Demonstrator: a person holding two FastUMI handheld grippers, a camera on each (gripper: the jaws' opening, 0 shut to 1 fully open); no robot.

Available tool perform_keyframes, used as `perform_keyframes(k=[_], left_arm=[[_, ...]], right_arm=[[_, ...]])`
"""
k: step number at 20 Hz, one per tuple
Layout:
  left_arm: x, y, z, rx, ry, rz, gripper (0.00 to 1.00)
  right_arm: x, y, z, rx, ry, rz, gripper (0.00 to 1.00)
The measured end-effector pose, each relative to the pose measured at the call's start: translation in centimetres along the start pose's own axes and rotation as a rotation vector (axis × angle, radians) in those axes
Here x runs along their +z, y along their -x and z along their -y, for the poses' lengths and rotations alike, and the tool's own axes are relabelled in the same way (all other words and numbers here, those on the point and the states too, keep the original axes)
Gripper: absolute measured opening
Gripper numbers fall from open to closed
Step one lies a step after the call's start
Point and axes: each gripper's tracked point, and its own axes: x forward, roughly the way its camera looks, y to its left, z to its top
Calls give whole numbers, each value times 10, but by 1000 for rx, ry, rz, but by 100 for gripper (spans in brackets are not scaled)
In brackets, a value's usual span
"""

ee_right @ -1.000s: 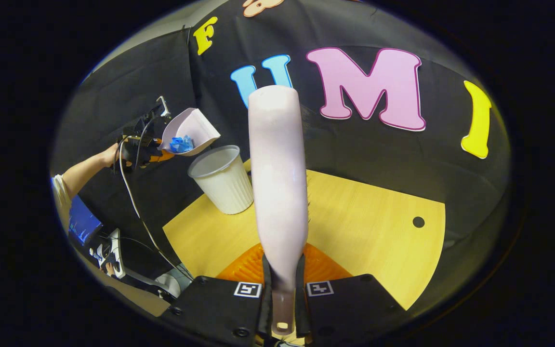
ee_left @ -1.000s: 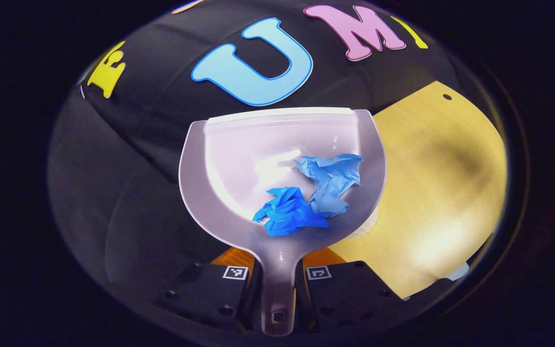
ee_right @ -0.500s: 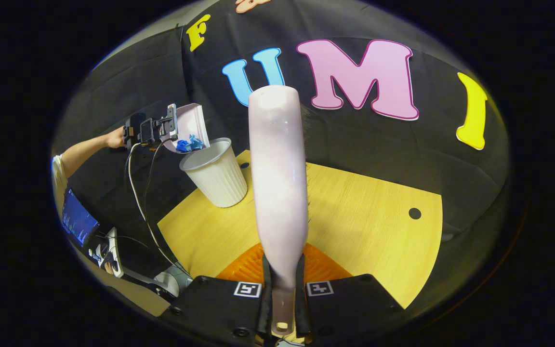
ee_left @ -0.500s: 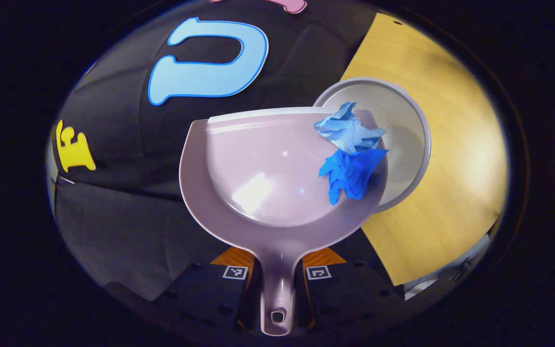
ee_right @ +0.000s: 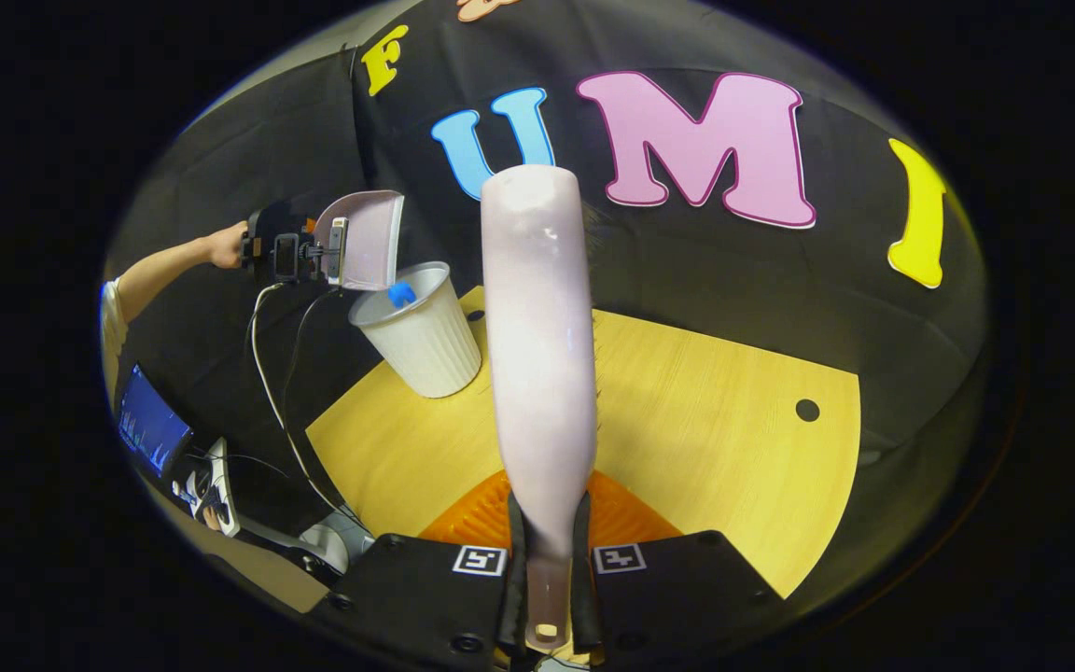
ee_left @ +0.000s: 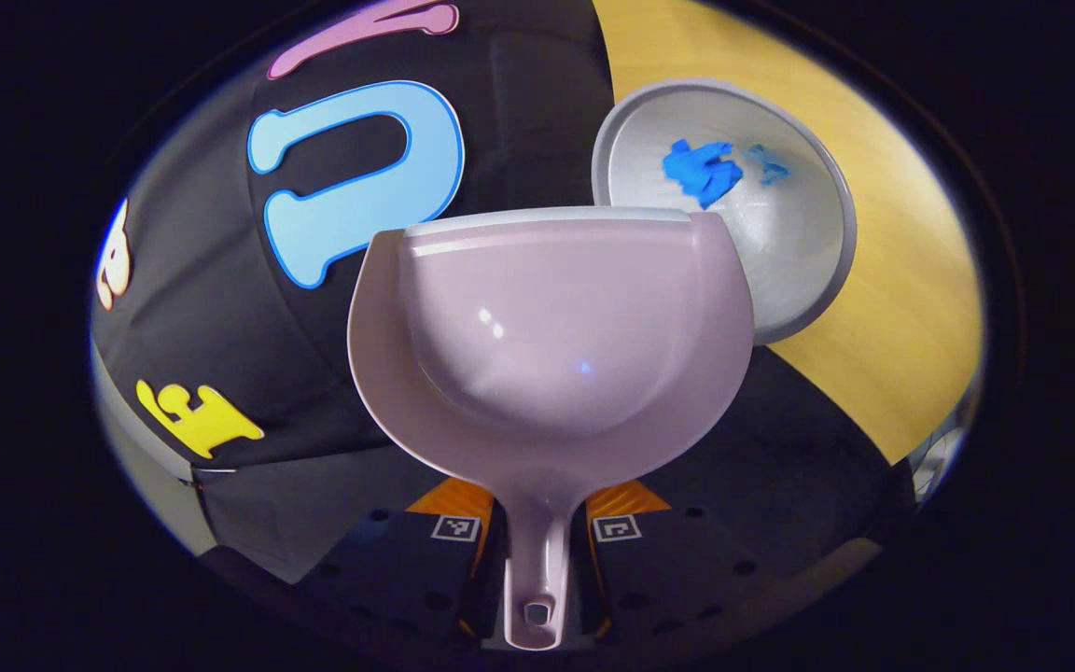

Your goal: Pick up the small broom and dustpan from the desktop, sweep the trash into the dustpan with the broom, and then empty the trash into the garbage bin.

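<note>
My left gripper (ee_left: pixel 537 546) is clamped on the handle of the dustpan (ee_left: pixel 551 345), one finger on each side. The pan holds no trash and is tipped on its side above the bin (ee_left: pixel 803 271). Two blue paper wads (ee_left: pixel 704 171) lie inside the bin, one dark, one paler beside it. The bin stands on the yellow desk (ee_left: pixel 911 280) near its back edge.

My right gripper (ee_right: pixel 547 560) is closed on the broom (ee_right: pixel 537 373) handle; the broom points up and away over the desk (ee_right: pixel 705 439). From here, the dustpan (ee_right: pixel 365 238) hangs over the bin (ee_right: pixel 425 341), a blue wad (ee_right: pixel 401 295) at the rim. My hand (ee_right: pixel 225 247) holds the left gripper (ee_right: pixel 286 254).
</note>
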Motion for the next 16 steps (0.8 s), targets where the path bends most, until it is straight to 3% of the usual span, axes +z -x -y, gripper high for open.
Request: perform_keyframes(k=[2, 7, 12, 16], left_arm=[[0, -1, -3, 22, 3, 8, 28], [10, 0, -3, 0, 155, 65, 28], [20, 0, 4, -79, 414, 135, 27], [47, 14, 10, -150, 690, 225, 28]], right_arm=[[-1, 2, 0, -1, -1, 1, 20], [3, 5, 3, -16, -15, 22, 20], [4, 12, -6, -11, -12, 35, 19], [10, 22, -13, -28, -13, 74, 20]])
